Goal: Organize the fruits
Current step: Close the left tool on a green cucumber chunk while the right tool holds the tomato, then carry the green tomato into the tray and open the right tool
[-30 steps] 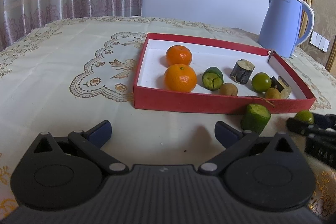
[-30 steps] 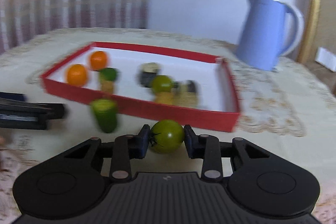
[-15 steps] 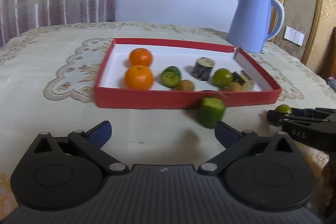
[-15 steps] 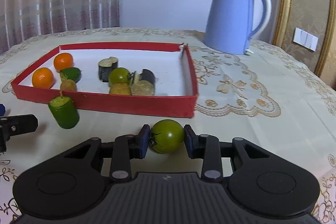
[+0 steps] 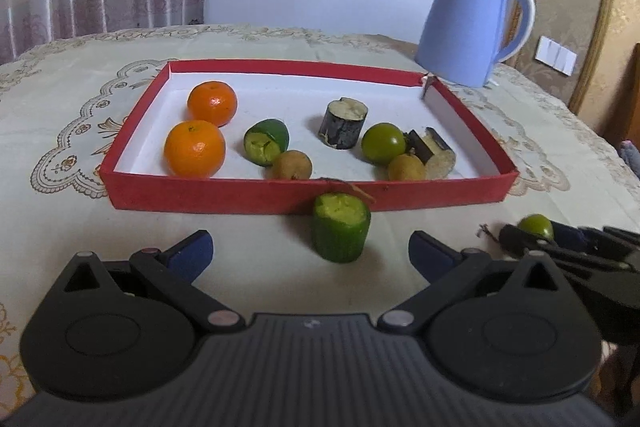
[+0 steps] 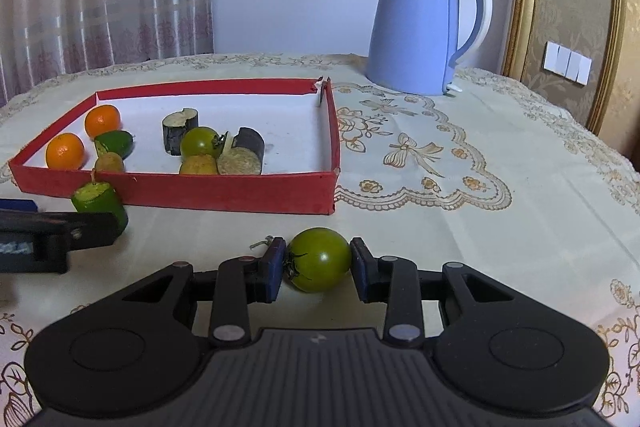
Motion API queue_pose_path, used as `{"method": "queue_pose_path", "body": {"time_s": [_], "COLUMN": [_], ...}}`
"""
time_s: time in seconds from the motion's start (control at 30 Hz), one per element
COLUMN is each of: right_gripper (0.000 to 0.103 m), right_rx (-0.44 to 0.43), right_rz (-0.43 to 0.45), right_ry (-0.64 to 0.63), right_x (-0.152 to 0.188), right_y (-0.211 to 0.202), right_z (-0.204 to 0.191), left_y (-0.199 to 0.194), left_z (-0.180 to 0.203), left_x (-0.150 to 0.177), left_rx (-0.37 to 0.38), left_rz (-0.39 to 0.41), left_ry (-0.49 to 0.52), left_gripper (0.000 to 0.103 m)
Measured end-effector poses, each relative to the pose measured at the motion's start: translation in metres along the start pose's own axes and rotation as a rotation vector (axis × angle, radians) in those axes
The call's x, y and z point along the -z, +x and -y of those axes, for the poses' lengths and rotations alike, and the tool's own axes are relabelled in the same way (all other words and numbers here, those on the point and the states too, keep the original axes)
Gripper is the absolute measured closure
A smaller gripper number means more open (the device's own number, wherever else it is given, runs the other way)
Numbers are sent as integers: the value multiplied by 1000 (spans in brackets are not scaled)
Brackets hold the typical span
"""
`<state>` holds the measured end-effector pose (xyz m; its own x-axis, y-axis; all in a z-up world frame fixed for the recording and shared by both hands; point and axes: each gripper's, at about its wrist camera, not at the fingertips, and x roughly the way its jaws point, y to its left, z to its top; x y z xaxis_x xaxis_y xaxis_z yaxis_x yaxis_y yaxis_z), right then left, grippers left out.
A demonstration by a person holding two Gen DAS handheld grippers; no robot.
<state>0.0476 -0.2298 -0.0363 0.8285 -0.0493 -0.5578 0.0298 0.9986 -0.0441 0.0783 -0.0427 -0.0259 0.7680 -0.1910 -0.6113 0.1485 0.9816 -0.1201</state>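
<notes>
From my station, the right wrist view shows my right tongs (image 6: 319,261) clamped on a green tomato (image 6: 319,259), both blue pads against its sides, just above the tabletop (image 6: 460,227) and near the red tray's (image 6: 224,193) near right corner. The left wrist view shows this grip only side-on at its right edge, the tomato top (image 5: 535,225) peeking above the dark fingers.

My left tongs (image 5: 310,253) stand wide open with nothing between the pads. A cut cucumber piece (image 5: 341,227) stands upright on the tabletop just ahead of them, close against the tray's near wall. The right view shows that same piece at its left, partly behind the left tongs' arm.

Inside the tray I count two oranges (image 5: 195,147) at the left, a second cucumber piece (image 5: 266,141) lying on its side, two small brown fruits, two dark eggplant pieces (image 5: 343,123) and another green tomato (image 5: 383,143).

A blue kettle (image 6: 424,27) stands beyond the tray's far right corner. Only the right view shows the embroidered cloth to the tray's right.
</notes>
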Motion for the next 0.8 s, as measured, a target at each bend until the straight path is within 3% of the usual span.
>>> {"method": "queue_pose_path", "body": {"time_s": [0.07, 0.3, 0.37, 0.5, 0.57, 0.67, 0.8], "right_gripper": [69, 69, 69, 69, 69, 69, 69], "right_rx": [-3, -11, -9, -4, -7, -4, -2], "right_rz": [0, -3, -3, -4, -5, -5, -5], "right_ry": [4, 10, 9, 2, 6, 2, -1], "right_x": [0, 0, 0, 0, 0, 1, 1], "right_y": [0, 0, 0, 0, 0, 0, 0], "right_z": [0, 1, 1, 0, 0, -1, -1], "left_y": [6, 13, 14, 13, 12, 10, 9], "left_z": [1, 4, 7, 15, 17, 20, 20], "left_x": [-1, 1, 1, 3, 4, 5, 6], "left_rx": [-25, -93, -102, -94, -67, -38, -12], "left_rz": [-15, 8, 12, 24, 30, 38, 42], "left_ry": [-4, 29, 44, 100, 115, 137, 146], "left_gripper": [6, 15, 22, 36, 52, 65, 74]}}
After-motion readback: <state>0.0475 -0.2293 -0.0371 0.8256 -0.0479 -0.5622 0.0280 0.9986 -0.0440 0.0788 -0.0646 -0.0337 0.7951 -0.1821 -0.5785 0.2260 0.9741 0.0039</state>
